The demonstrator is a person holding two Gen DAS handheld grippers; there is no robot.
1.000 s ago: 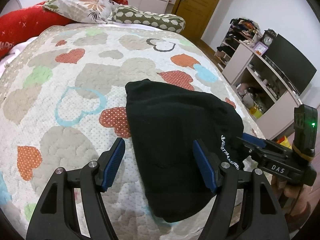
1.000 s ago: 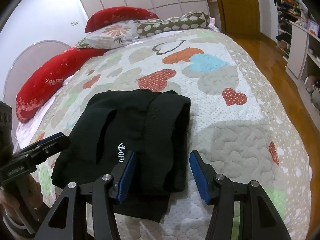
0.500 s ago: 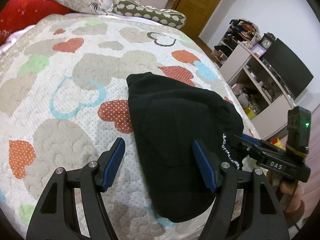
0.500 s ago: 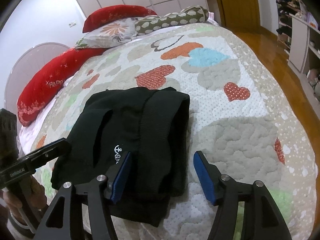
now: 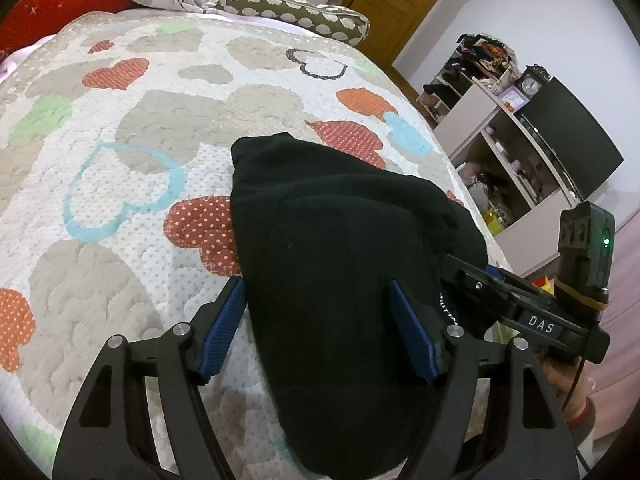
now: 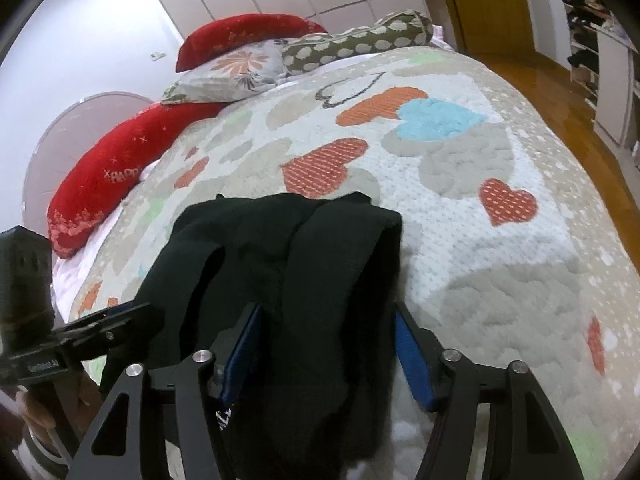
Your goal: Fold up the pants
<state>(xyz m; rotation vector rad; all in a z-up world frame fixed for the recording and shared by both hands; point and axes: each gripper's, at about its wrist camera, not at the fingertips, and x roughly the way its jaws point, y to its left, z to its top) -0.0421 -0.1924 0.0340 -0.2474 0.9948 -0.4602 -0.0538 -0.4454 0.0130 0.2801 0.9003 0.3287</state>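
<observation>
Soft black pants (image 5: 344,280), folded into a thick rounded bundle, lying on the quilted heart-print bedspread (image 5: 120,152). Left gripper (image 5: 316,328) spread wide, straddling the near edge. Right gripper (image 6: 326,348) likewise spread around 1 ribbed fold. White lettering half hidden.

- The black pants (image 5: 344,264) are seen folded into a compact bundle of several stacked layers.
- They are laid flat on the heart-patterned quilt (image 5: 120,152), near its close edge.
- Small white lettering is shown at one side of the fabric.
- A ribbed folded band (image 6: 344,264) is stacked on top, along the right side.
</observation>
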